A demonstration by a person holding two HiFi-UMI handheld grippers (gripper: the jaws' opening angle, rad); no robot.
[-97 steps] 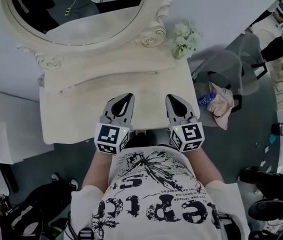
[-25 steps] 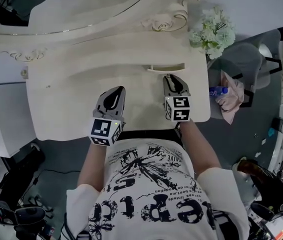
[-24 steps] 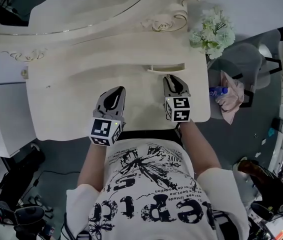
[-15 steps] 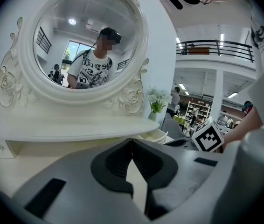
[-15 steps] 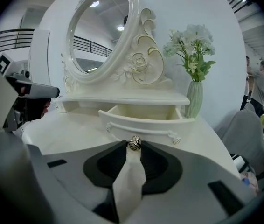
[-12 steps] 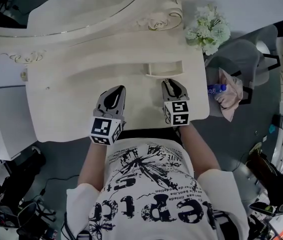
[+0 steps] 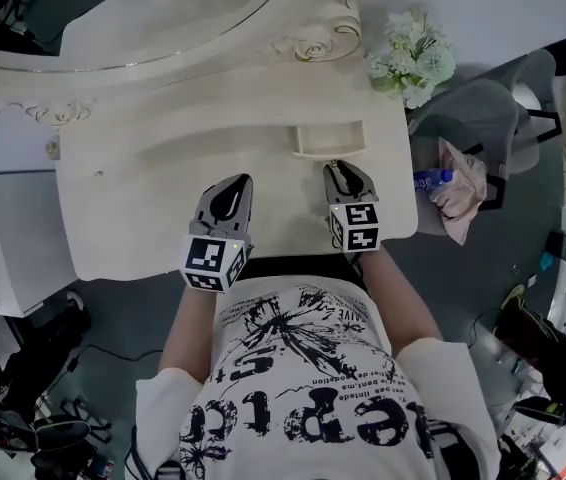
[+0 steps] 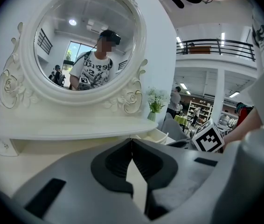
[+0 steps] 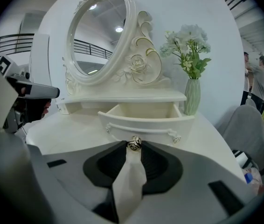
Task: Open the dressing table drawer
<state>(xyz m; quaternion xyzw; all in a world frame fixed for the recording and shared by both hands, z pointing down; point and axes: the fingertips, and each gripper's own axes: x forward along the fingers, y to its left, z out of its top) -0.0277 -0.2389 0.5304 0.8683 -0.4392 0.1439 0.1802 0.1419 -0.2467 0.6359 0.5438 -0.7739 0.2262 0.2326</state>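
Observation:
The small cream drawer point(image 7: 330, 138) under the mirror shelf of the dressing table point(image 7: 143, 198) stands pulled out; its hollow inside point(image 9: 143, 110) shows in the right gripper view. My right gripper point(image 7: 342, 169) is shut on the drawer's small metal knob point(image 9: 134, 143), which sits pinched between the jaw tips. My left gripper point(image 7: 230, 184) hovers over the tabletop to the left, shut with nothing in it; its tips point(image 8: 132, 141) meet in the left gripper view.
An oval mirror point(image 7: 163, 8) in a carved frame backs the table. A vase of pale flowers point(image 7: 410, 56) stands at the back right, close to the drawer. A grey chair with a cloth point(image 7: 463, 183) and a bottle point(image 7: 428, 180) is right of the table.
The drawer has slid out toward me, from barely out to well open. My right gripper drew back with the knob in it. The left gripper stayed put.

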